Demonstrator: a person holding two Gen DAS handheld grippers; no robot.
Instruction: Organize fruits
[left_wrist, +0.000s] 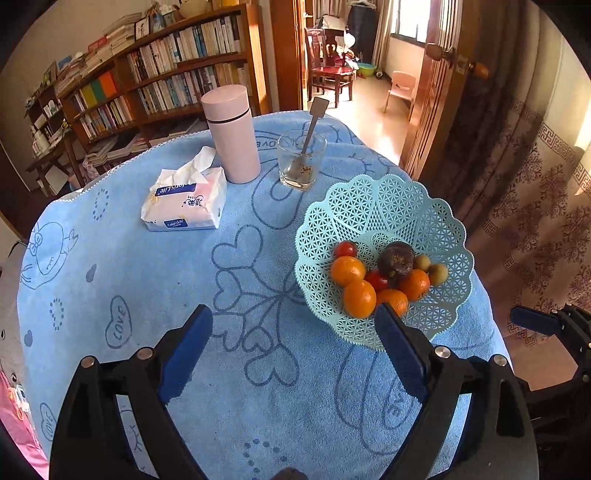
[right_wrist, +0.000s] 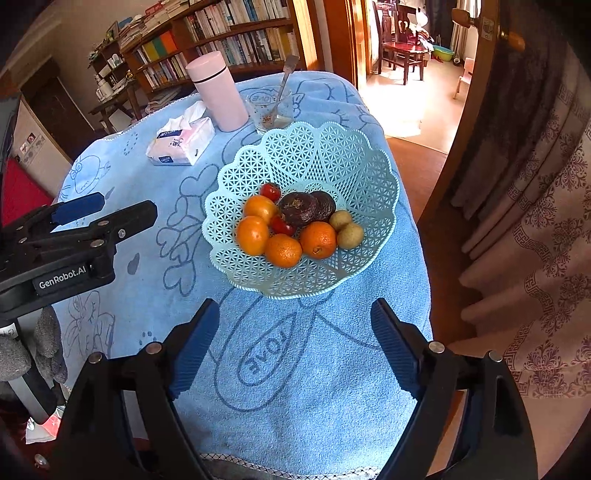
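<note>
Nearest, both tools hang over the blue towel (right_wrist: 314, 387) with nothing in them: the right gripper (right_wrist: 295, 354) has its jaws spread wide above the near edge of the table, and the left gripper (left_wrist: 295, 354) is likewise spread wide and empty, off to the left of the basket.

Just beyond them sits the pale green lattice basket (right_wrist: 351, 162), on the right half of the table. All the fruit in view lies inside it: four oranges (right_wrist: 253, 235), two small tomatoes (right_wrist: 270, 192), two dark round fruits (right_wrist: 298, 208) and two small greenish-brown ones (right_wrist: 351, 235), possibly kiwis, though the view is too coarse to be sure. No fruit shows loose on the towel, so the gathering looks done or nearly so; little seems left.

Farther off, well apart from the basket, stand a tissue pack (left_wrist: 184, 201) on the left, a pink flask (left_wrist: 232, 133), and a glass (left_wrist: 301, 160) holding a spoon (left_wrist: 314, 122). None blocks the basket.
</note>
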